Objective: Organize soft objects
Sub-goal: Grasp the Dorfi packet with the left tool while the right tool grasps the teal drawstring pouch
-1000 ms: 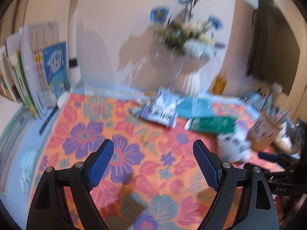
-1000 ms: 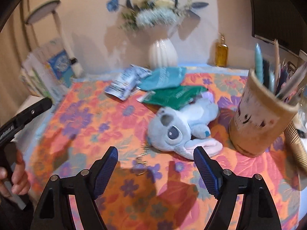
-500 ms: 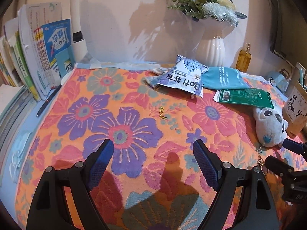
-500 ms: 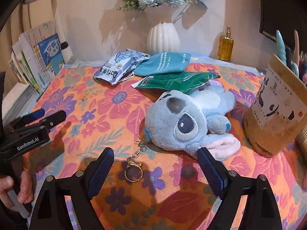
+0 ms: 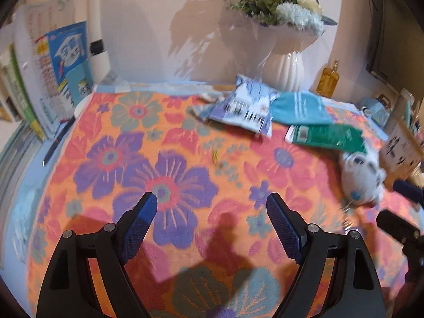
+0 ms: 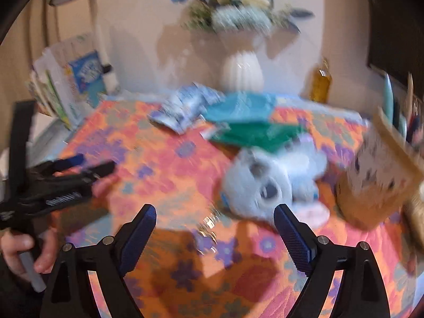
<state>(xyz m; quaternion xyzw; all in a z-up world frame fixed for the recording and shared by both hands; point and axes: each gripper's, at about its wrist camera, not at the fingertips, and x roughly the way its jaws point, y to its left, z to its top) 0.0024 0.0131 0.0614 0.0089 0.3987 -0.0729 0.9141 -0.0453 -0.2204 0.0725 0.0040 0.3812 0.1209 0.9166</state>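
Note:
A pale blue plush toy [image 6: 270, 182] with a metal keyring [image 6: 209, 222] lies on the floral cloth [image 6: 164, 164], just beyond my open, empty right gripper [image 6: 214, 212]; it also shows in the left wrist view [image 5: 360, 180] at the far right. Three soft packets lie at the back: a blue-white one [image 5: 246, 108], a teal one [image 5: 299, 108] and a dark green one [image 5: 328, 135]. My left gripper [image 5: 212, 204] is open and empty over the cloth's middle, far left of the toy.
A white vase with flowers [image 5: 283, 66] and an amber bottle [image 5: 327, 82] stand at the back wall. Books [image 5: 53, 69] stand at the left with a pen [image 5: 57, 143] beside them. A brown pen holder [image 6: 379, 175] stands right of the toy.
The right gripper has pulled back and up from the plush toy, which now looks smaller and blurred. The left gripper has shifted slightly over the cloth.

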